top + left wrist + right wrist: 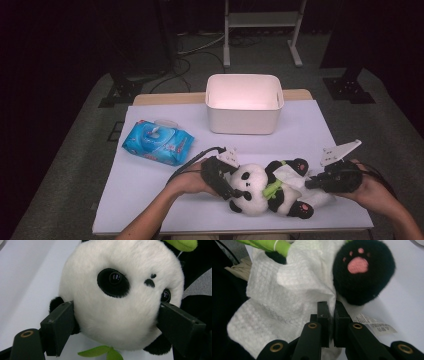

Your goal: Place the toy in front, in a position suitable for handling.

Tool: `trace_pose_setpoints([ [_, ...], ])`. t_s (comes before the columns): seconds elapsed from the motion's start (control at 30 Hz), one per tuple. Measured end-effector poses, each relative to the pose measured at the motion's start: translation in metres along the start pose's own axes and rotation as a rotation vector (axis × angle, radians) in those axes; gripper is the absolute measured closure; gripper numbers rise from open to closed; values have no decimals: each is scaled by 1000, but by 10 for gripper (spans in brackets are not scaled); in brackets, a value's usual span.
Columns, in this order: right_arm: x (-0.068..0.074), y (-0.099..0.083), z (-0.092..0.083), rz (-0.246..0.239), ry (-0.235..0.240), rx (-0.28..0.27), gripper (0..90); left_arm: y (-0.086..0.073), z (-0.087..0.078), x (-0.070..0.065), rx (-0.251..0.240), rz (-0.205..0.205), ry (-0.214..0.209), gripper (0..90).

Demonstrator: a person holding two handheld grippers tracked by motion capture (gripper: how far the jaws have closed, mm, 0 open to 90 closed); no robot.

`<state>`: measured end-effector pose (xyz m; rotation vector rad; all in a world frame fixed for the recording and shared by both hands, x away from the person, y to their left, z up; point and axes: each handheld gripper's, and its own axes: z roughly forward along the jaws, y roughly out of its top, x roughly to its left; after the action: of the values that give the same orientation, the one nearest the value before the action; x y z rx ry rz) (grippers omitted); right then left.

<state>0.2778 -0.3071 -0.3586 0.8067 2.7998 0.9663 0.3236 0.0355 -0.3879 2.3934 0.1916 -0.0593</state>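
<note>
Forearms come in over the tabletop's near edge in the high view; toy panda (pixel 265 187) lies by that edge, right of centre, wipes pack (pixel 157 142) twd the left edge, white bin (pixel 244 103) at the far edge. L gripper view: left gripper (pixel 115 322) clamps the panda's head, jaws wide. R gripper view: right gripper (pixel 331 311) pinched on a wet wipe (pixel 284 297) over the panda's belly, beside a black foot (pixel 362 275).

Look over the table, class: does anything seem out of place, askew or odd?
Only the panda: it lies on its back with a white wipe draped over its belly, head clamped by the left gripper. The wipe pack and bin sit tidily.
</note>
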Motion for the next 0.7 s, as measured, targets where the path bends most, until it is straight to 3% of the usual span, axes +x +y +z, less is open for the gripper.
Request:
trace_pose_setpoints([
  [0.17, -1, 4, -10, -3, -20, -24, 853, 1, 0, 0, 6, 1, 2, 162],
  [0.5, -4, 37, -26, -49, -54, -50, 853, 0, 0, -2, -4, 8, 3, 162],
  [0.7, -7, 55, -23, -65, -49, -53, 852, 0, 0, -2, -3, 17, 6, 162],
])
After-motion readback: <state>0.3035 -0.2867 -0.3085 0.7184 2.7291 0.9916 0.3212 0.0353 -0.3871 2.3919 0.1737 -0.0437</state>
